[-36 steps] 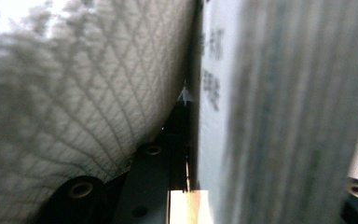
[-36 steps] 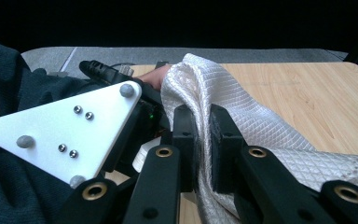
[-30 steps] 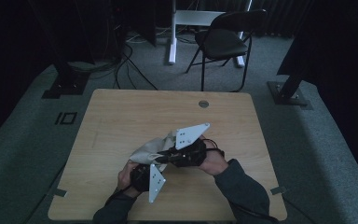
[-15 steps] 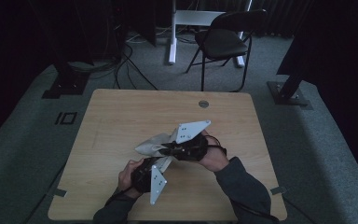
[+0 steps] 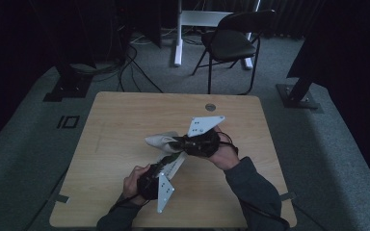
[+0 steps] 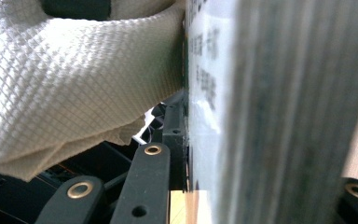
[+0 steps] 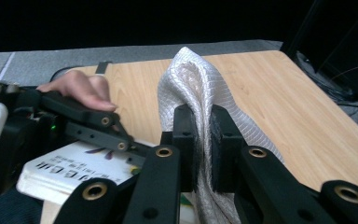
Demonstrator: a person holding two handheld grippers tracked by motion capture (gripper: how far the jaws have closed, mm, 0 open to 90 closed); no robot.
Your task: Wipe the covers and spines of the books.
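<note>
A wooden table [image 5: 125, 125] is seen from above, with a chair [image 5: 231, 43] beyond it on the grey floor. Near the table's middle, a white waffle-weave cloth [image 5: 161, 141] is held up off the surface. The cloth is pinched between the closed jaws of the right gripper [image 7: 204, 140]. Just beside it, a white book [image 7: 70, 175] with printed lettering is clamped edge-on in the left gripper [image 5: 166, 163], whose jaws are closed on it. The cloth is draped against the book.
</note>
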